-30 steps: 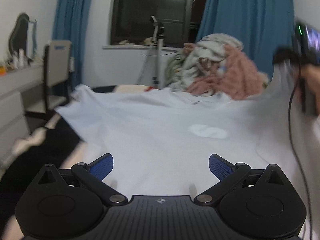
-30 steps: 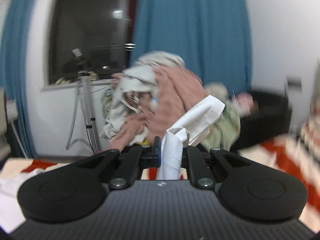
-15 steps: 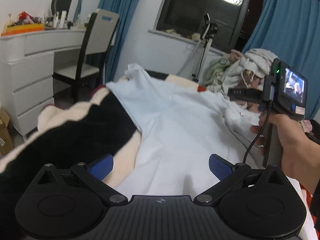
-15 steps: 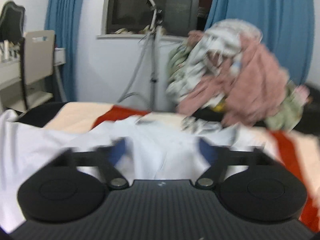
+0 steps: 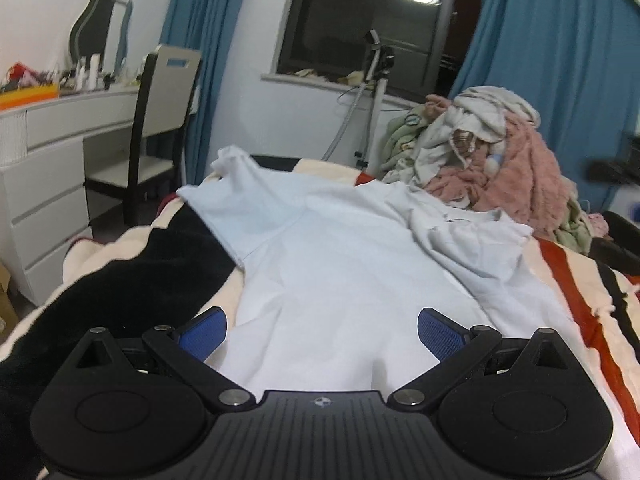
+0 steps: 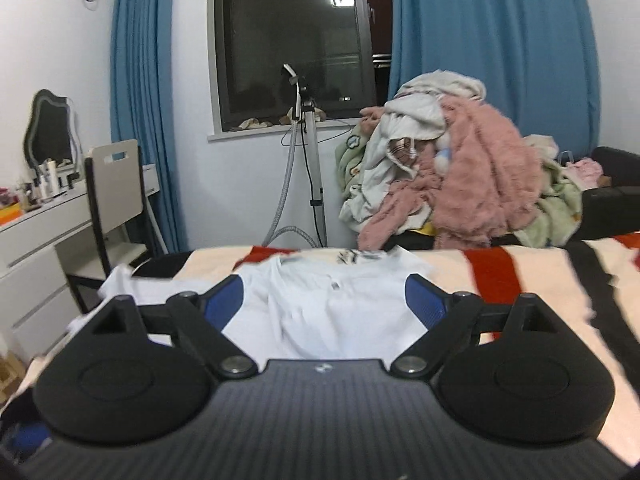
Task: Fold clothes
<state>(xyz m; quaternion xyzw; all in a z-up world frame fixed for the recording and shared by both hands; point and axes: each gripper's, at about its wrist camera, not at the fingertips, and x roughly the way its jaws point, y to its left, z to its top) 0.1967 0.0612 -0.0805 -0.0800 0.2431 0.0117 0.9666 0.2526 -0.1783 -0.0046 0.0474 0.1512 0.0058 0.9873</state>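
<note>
- The shirt [image 5: 344, 264] lay spread on the blanket [image 5: 560, 280], in front of the clothes pile [image 5: 492, 164].
- The left gripper [image 5: 322, 330] hovered over the shirt's near end, jaws wide, empty.
- The right gripper [image 6: 324, 298] hung above the shirt, jaws wide, empty.

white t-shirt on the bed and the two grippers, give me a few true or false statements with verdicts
1. The white cotton t-shirt lies spread out on the striped blanket. True.
2. The right gripper is shut on a sleeve of the shirt. False: its jaws stand wide apart and hold nothing.
3. The left gripper is open, with the shirt's fabric showing between its blue pads. True.
4. The shirt is already folded into a neat rectangle. False: it lies open and wrinkled, one sleeve stretched toward the grey-backed chair.
5. A heap of pink fluffy and pale clothes sits beyond the bed near the blue curtain. True.
</note>
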